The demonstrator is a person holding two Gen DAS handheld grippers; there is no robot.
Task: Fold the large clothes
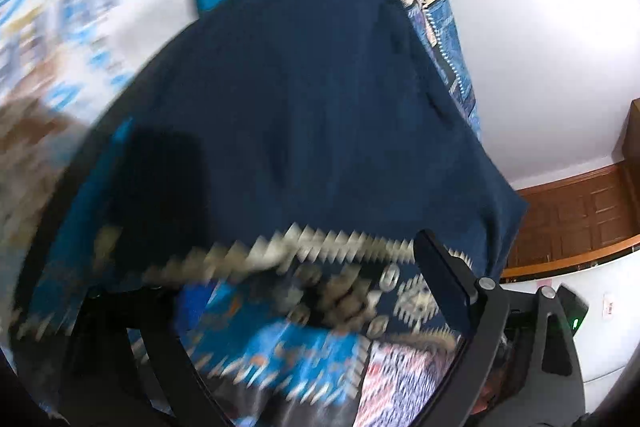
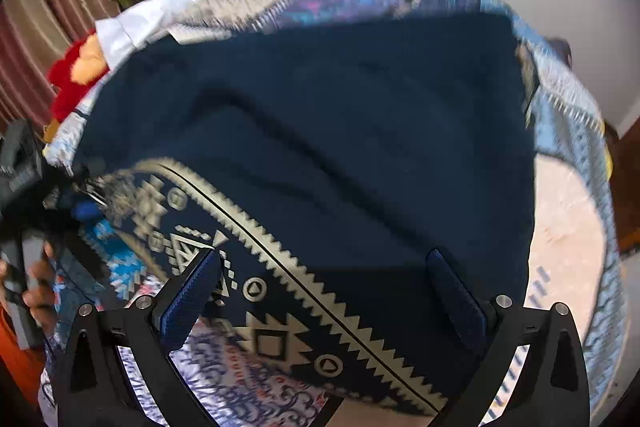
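So the left tool [image 1: 304,227] is spread wide with nothing pinched, hovering right over the patterned hem of the navy garment [image 1: 304,87]; its left finger is mostly a dark blur, the right one sits over the cream zigzag border [image 1: 320,241]. The garment lies flat on the bed, on a patchwork quilt [image 1: 72,7], stretching away from the tool. Over on the right, the right tool [image 2: 324,291] is also released, fingers [image 2: 456,295] apart and straddling the same zigzag hem, left finger over the pattern, right one over plain navy cloth.
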